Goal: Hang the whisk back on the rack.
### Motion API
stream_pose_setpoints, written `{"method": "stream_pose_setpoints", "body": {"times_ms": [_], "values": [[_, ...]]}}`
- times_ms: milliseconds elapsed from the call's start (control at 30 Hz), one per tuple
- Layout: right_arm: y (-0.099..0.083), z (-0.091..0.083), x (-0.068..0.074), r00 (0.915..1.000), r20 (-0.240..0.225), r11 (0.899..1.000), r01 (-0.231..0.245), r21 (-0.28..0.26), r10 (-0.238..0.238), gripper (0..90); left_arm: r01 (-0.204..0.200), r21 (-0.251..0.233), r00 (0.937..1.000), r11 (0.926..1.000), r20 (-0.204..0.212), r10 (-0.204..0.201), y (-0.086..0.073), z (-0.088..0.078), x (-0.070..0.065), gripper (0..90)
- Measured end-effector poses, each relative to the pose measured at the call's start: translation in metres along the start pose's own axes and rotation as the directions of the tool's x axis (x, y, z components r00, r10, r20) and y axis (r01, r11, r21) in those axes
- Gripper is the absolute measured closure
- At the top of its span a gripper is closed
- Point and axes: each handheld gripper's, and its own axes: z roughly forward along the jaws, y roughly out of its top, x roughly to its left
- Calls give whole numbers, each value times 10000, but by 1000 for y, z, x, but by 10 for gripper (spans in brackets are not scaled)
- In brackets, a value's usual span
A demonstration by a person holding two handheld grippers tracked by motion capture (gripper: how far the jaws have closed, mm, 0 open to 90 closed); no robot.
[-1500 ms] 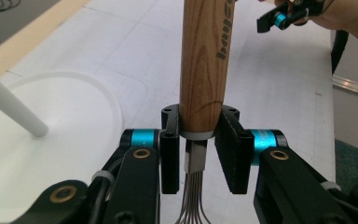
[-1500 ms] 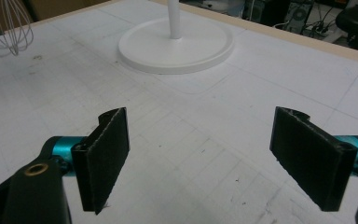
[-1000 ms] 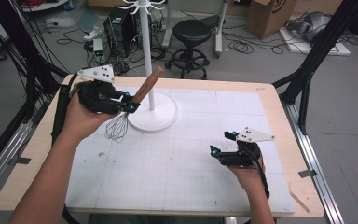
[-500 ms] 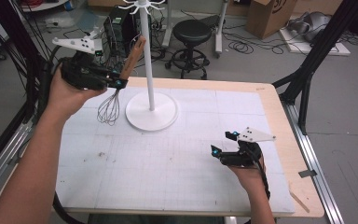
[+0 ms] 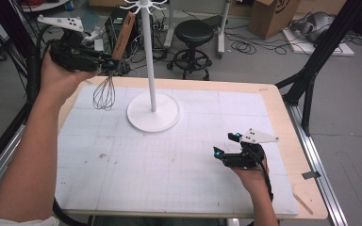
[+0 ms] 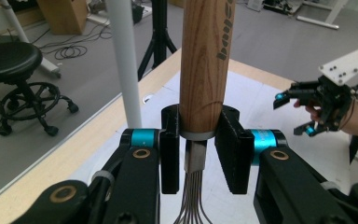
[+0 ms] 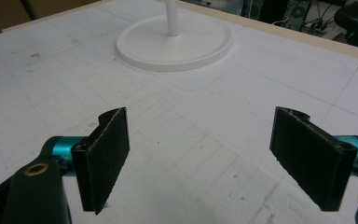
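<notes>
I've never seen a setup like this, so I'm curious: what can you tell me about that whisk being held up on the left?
The whisk has a round, light-brown wooden handle with dark lettering, a metal collar and thin wire loops. The left gripper clamps it at the handle's lower end, just above the collar. It hangs in the air, loops down and handle up, slightly tilted, beside the white stand's pole, touching nothing else.

Whisk point(image 5: 115, 56) — wooden handle up, wire loops hanging; held above table's far-left edge, near stand pole point(image 5: 147, 52).

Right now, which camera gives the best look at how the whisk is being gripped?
The left gripper view: the left claw clamps the whisk at the base of its wooden handle, by the metal collar. The high view shows the whole whisk lifted beside the stand's pole, its grip small.
</notes>
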Motion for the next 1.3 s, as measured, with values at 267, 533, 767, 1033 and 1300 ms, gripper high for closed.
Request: {"method": "stream_pose_setpoints", "body": {"times_ms": [267,533,767,1033,1300], "values": [[0,0,-2,10000,22,10000,-26,-15,26,191,139,64,9994,9999,-324,-137,8,0,9,720],[0,-1,-2,10000,22,10000,3,-57,-2,192,233,177,9993,9996,-289,-228,9,11,11,720],[0,-2,-2,10000,18,10000,-30,-83,30,191,342,382,9986,9987,-423,-326,9,18,14,720],[0,0,-2,10000,-4,10000,-25,-53,25,192,363,707,9978,9968,-579,-322,8,28,14,720],[-1,-3,-2,10000,55,10000,31,-78,-30,192,477,734,9970,9962,-645,-430,8,35,16,719]]}}
